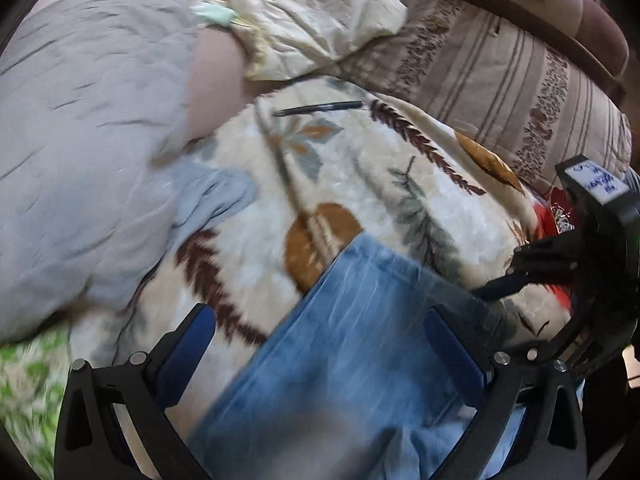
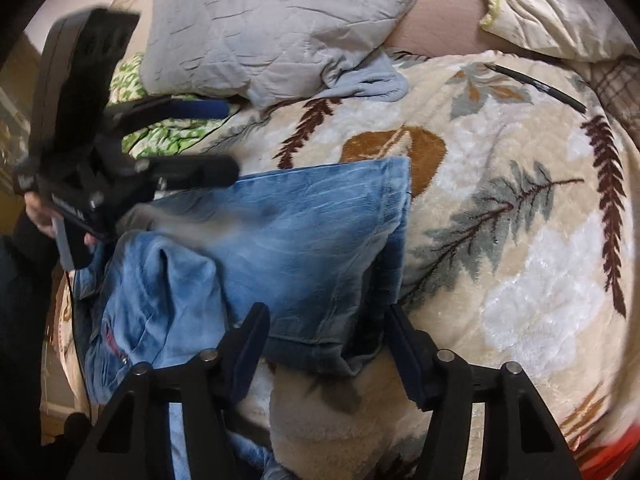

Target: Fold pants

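Lying folded on a leaf-patterned blanket [image 2: 520,240] are the pale blue pants [image 2: 288,240], with a black pen [image 2: 536,84] well apart near the far edge. Both the left gripper [image 1: 320,340] and the right gripper [image 2: 324,332] hover with jaws wide, gripping nothing. A white label [image 1: 600,182] on the right gripper carries blue handwriting too blurred to read.
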`<state>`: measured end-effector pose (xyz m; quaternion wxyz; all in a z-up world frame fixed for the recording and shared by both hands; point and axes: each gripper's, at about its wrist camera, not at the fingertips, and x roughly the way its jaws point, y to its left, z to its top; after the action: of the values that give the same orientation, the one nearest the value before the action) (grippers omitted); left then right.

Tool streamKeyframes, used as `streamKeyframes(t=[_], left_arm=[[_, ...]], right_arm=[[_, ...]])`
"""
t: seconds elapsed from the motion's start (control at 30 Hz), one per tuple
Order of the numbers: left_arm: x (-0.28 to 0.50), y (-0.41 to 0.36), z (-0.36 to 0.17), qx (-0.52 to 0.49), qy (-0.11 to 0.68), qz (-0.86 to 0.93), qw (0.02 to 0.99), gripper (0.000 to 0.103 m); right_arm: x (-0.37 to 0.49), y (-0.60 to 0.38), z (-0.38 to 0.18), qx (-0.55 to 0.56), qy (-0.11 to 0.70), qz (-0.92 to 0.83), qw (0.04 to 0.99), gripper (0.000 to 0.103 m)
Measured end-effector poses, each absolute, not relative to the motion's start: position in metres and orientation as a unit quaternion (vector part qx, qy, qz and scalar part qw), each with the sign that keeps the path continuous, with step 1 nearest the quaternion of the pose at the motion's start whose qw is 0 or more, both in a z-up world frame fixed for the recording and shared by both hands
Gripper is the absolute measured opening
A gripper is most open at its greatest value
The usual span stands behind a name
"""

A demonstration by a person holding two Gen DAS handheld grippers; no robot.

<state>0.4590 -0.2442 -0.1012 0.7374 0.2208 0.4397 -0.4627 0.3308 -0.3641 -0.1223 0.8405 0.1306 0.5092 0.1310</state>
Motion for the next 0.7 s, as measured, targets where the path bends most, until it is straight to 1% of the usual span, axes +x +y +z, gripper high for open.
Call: streamKeyframes(t=[0.07, 0.13, 0.27, 0.33, 0.37, 0.4, 0.43, 0.47, 0.5, 0.57, 0.6, 0.63, 0.7], left_arm=[[0.473, -0.257, -0.115, 0.227, 0.466, -0.459, 0.721, 0.103], [0.482, -0.264, -0.129, 0.229, 0.489, -0.457, 0.707, 0.099], [0.483, -0.267, -0.152, 0.256, 0.504, -0.475, 0.674, 0.097], [0.482, -0.266, -0.159, 0.270, 0.506, -0.477, 0.666, 0.090], [0.482, -0.265, -0.162, 0.272, 0.509, -0.477, 0.663, 0.087], [0.483, -0.266, -0.167, 0.272, 0.516, -0.478, 0.657, 0.082], [0.484, -0.266, -0.171, 0.271, 0.523, -0.478, 0.652, 0.071], [0.483, -0.267, -0.174, 0.272, 0.528, -0.481, 0.645, 0.066], [0.481, -0.267, -0.174, 0.278, 0.522, -0.482, 0.646, 0.065], [0.480, -0.266, -0.172, 0.277, 0.524, -0.486, 0.642, 0.056], [0.480, -0.266, -0.172, 0.276, 0.526, -0.484, 0.642, 0.043], [0.481, -0.265, -0.172, 0.278, 0.528, -0.480, 0.644, 0.027], [0.480, -0.259, -0.169, 0.276, 0.527, -0.478, 0.646, 0.013]], right_arm=[[0.333, -0.367, -0.125, 0.139, 0.510, 0.132, 0.838, 0.060], [0.335, -0.369, -0.127, 0.144, 0.511, 0.132, 0.837, 0.059], [0.341, -0.371, -0.132, 0.150, 0.518, 0.131, 0.832, 0.057], [0.343, -0.370, -0.135, 0.150, 0.519, 0.131, 0.831, 0.055], [0.343, -0.369, -0.136, 0.149, 0.520, 0.131, 0.831, 0.052], [0.344, -0.369, -0.137, 0.148, 0.520, 0.131, 0.831, 0.049], [0.345, -0.369, -0.138, 0.149, 0.521, 0.131, 0.830, 0.042], [0.346, -0.367, -0.139, 0.148, 0.521, 0.132, 0.830, 0.035], [0.345, -0.366, -0.138, 0.144, 0.521, 0.133, 0.830, 0.032], [0.345, -0.363, -0.137, 0.139, 0.521, 0.135, 0.831, 0.013], [0.345, -0.360, -0.136, 0.133, 0.520, 0.135, 0.833, 0.013], [0.345, -0.358, -0.134, 0.129, 0.519, 0.132, 0.835, 0.013], [0.341, -0.356, -0.129, 0.122, 0.513, 0.133, 0.839, 0.009]])
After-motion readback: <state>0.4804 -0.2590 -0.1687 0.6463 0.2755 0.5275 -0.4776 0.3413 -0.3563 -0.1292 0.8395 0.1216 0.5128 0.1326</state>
